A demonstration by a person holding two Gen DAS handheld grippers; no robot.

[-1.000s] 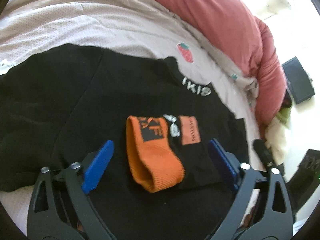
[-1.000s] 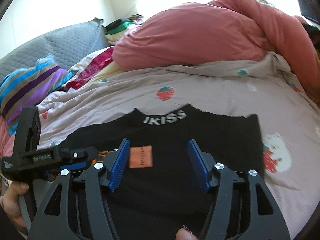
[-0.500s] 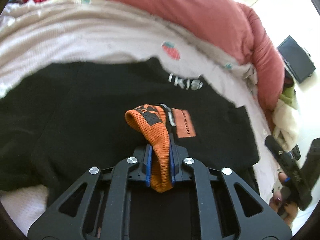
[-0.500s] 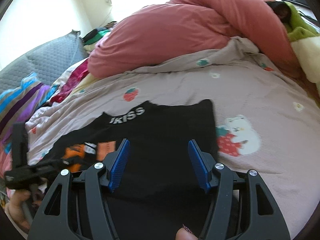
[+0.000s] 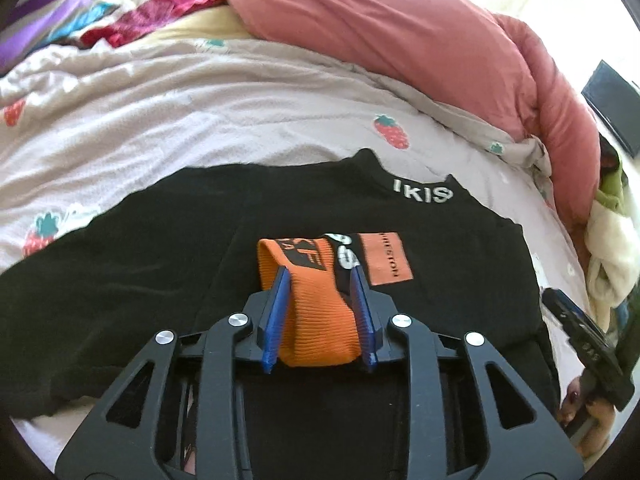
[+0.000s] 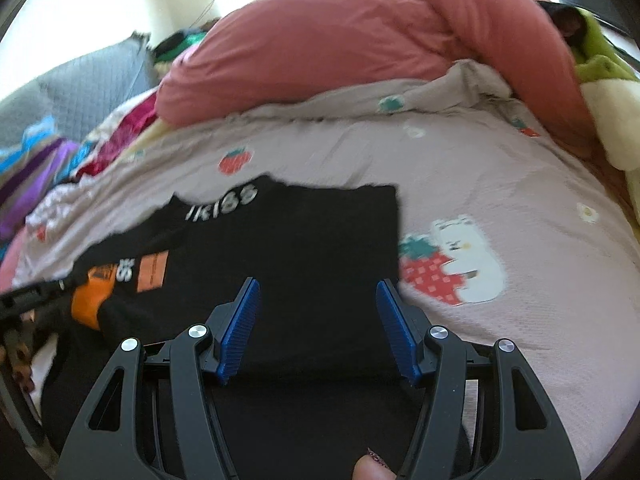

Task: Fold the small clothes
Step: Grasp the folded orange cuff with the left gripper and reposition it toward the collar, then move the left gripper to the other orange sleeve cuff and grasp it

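A black shirt (image 5: 160,260) with white collar lettering lies flat on the bed. Its orange sleeve cuff (image 5: 316,320) is folded onto the chest beside an orange patch (image 5: 386,260). My left gripper (image 5: 319,276) has the cuff between its blue pads; the jaws are opening, with both pads still against the cuff's sides. In the right wrist view the same shirt (image 6: 312,240) fills the middle and the cuff (image 6: 90,300) shows at far left. My right gripper (image 6: 318,282) hangs open over the shirt's right half, with nothing between its fingers.
A pink strawberry-print bedsheet (image 6: 500,208) covers the bed. A bulky red duvet (image 5: 400,48) lies along the far side, with colourful clothes (image 5: 60,16) at the far left. A green and cream bundle (image 6: 604,92) lies at the right. A hand (image 5: 580,400) holds the right gripper.
My left gripper closed on the orange cuff, lifted it a little, and its jaws now stand wider than half a second ago. My right gripper slid towards the shirt's right edge, staying open.
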